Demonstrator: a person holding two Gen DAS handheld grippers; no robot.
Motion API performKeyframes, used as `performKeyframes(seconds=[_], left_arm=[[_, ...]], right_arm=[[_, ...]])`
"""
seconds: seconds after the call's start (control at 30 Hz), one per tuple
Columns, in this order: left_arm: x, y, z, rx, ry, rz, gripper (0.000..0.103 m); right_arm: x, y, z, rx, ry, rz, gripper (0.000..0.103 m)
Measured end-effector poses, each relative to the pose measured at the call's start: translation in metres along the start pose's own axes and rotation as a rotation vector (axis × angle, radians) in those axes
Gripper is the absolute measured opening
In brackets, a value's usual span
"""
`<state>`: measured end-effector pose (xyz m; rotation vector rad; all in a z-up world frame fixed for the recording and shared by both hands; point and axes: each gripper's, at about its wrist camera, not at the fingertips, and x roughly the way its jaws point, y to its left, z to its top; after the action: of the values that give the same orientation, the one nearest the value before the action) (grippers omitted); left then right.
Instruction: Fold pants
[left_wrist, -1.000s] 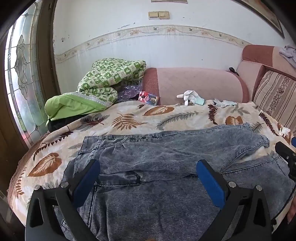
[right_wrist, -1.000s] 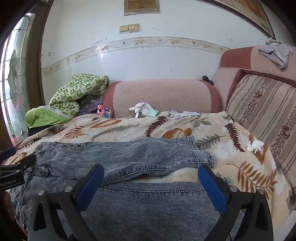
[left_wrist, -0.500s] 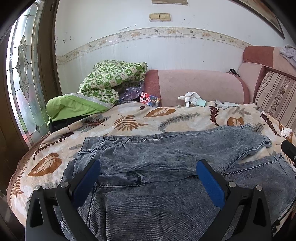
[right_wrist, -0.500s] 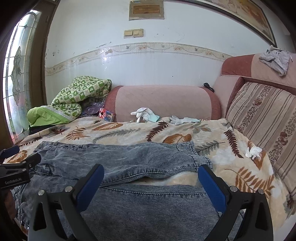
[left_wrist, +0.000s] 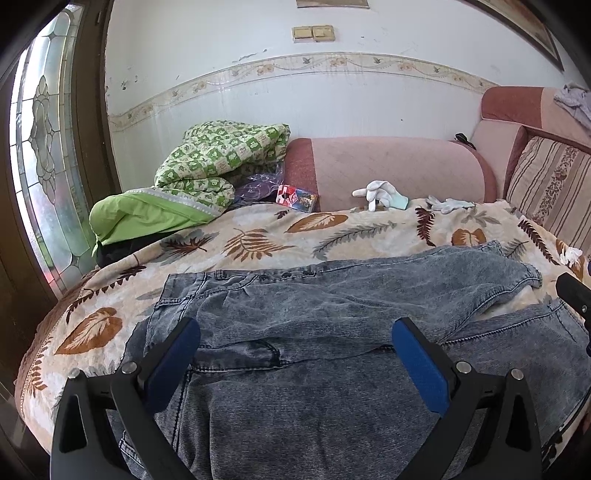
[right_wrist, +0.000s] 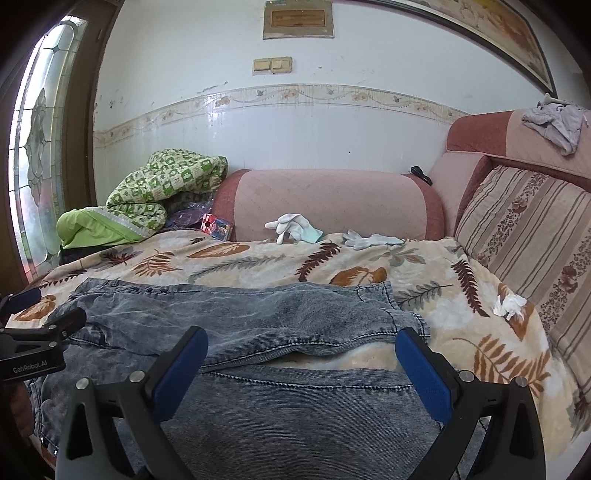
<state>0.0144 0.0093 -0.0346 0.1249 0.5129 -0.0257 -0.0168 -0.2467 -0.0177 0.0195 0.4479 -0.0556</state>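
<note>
Pants (left_wrist: 332, 332) lie spread ahead of both spread, empty claws, left gripper (left_wrist: 295, 354) and right gripper (right_wrist: 301, 362), legs apart, likely laid ready for folding.

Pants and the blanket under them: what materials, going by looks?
Pants: looks like acid-washed grey-blue denim; mottled fade, stitched seams, matte. Possibly a soft, thin weave, since it drapes limply.
Blanket: probably plush fleece; cream with printed leaves, fuzzy nap showing between the pant legs.
</note>
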Motion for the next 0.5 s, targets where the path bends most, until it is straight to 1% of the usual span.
performKeyframes(seconds=[0.5], left_arm=[[-0.0035, -0.0023, 0.0011, 0.015, -0.006, 0.005, 0.103]], right_arm=[[-0.0010, 0.0019, -0.0013, -0.003, -0.003, -0.001, 0.102]])
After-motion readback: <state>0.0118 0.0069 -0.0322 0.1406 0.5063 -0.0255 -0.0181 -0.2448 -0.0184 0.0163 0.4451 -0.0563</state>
